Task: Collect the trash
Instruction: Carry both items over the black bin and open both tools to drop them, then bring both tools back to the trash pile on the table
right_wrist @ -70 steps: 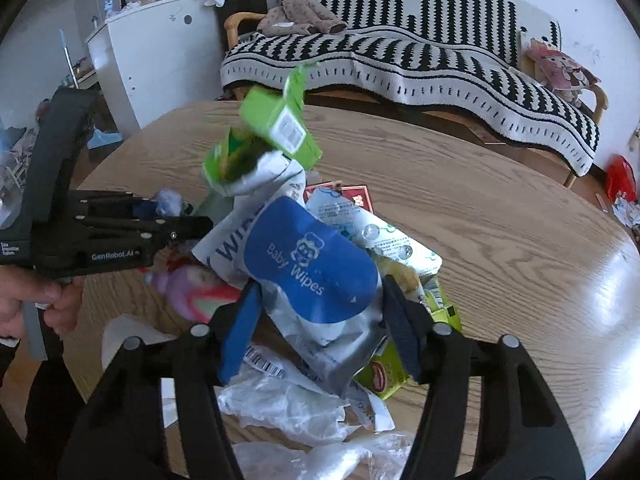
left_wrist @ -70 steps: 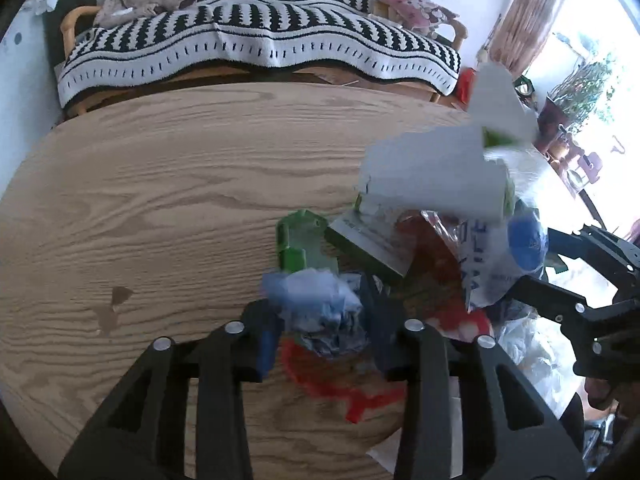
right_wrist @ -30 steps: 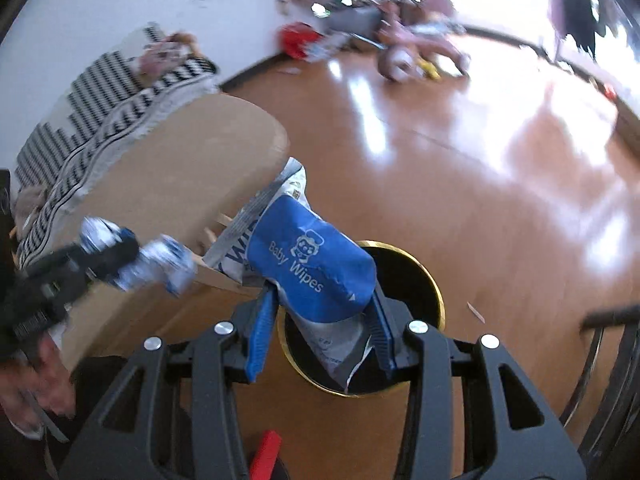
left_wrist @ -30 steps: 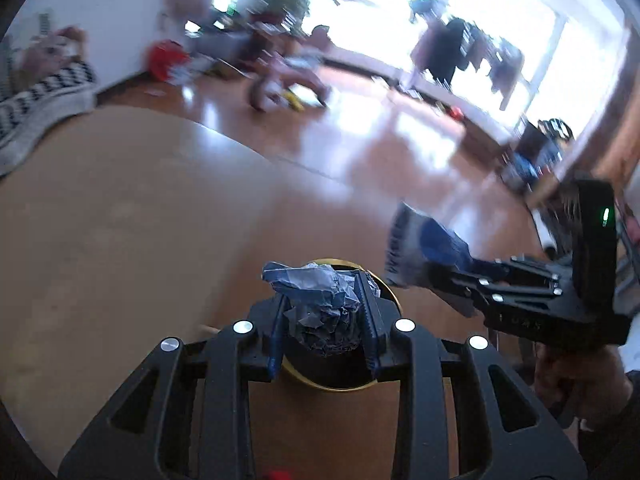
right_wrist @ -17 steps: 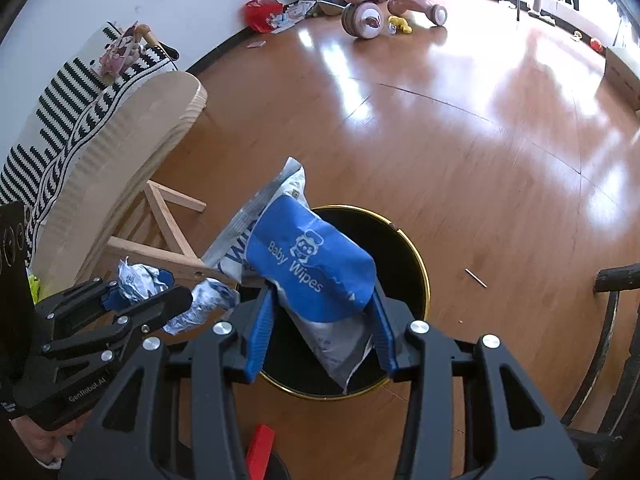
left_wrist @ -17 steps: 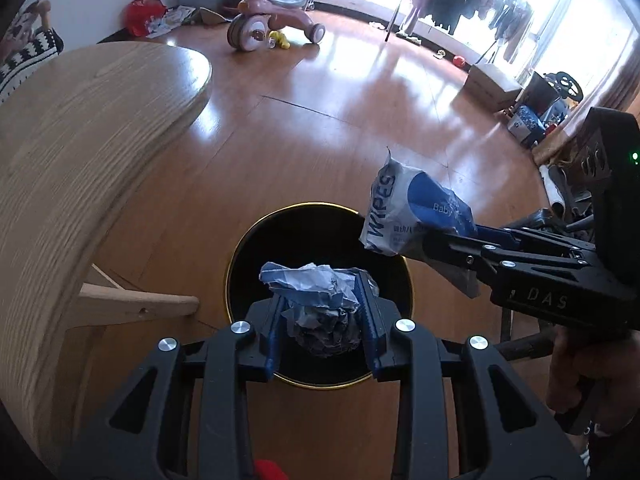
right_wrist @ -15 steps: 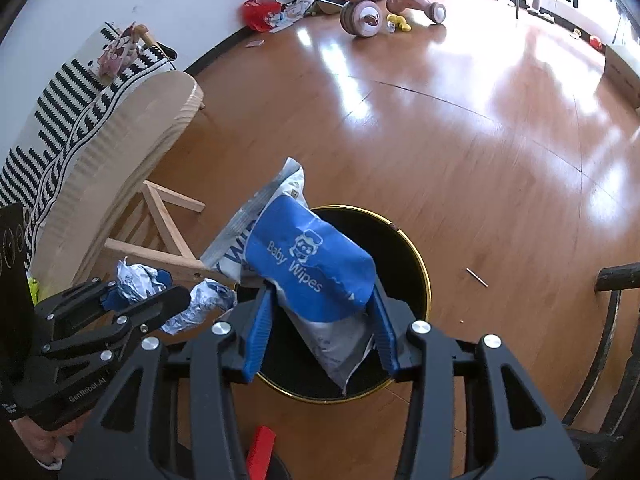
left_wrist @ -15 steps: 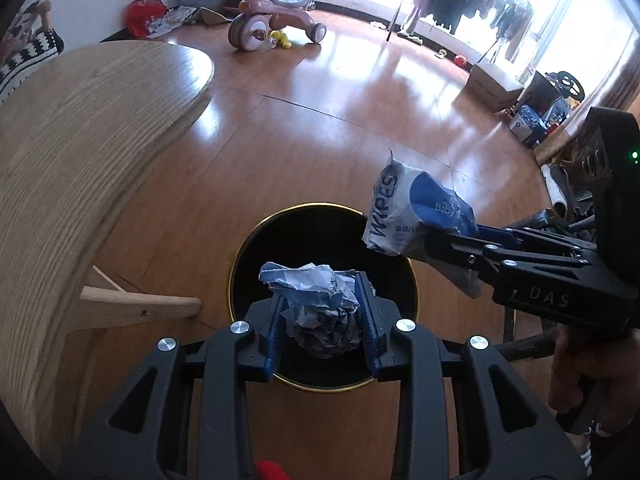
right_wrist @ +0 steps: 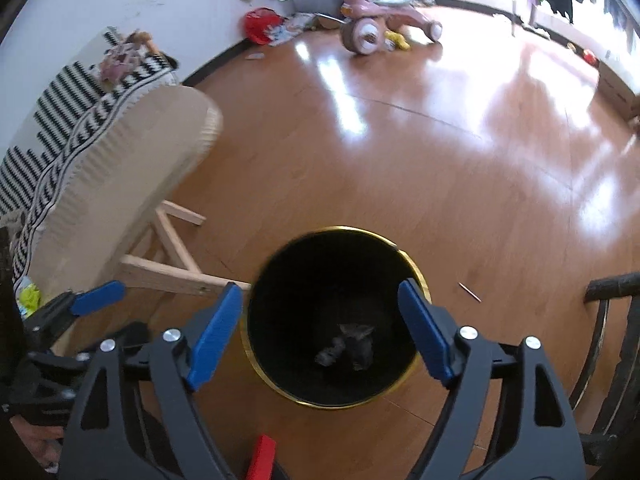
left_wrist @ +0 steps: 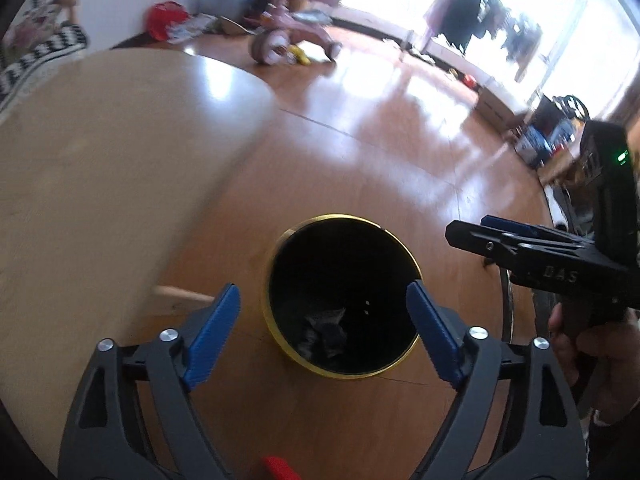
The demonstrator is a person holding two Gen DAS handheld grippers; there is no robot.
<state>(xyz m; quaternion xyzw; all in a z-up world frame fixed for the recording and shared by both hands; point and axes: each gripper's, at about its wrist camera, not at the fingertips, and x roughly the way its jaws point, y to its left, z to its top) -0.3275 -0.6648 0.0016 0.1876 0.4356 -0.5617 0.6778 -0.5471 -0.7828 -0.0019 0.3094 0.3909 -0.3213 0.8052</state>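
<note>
Below, glossy wooden floor (right_wrist: 440, 168), black bin (right_wrist: 416, 268) beside table (left_wrist: 100, 152); both tools opening wide, nothing between.

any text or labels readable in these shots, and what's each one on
"DAS": raised letters on the black body of the right gripper, seen from the left wrist view.
No other text is readable. The crumpled trash at the bottom of the black bin is too dark to show any print, and the red bag by the far wall is too small and blurred.
</note>
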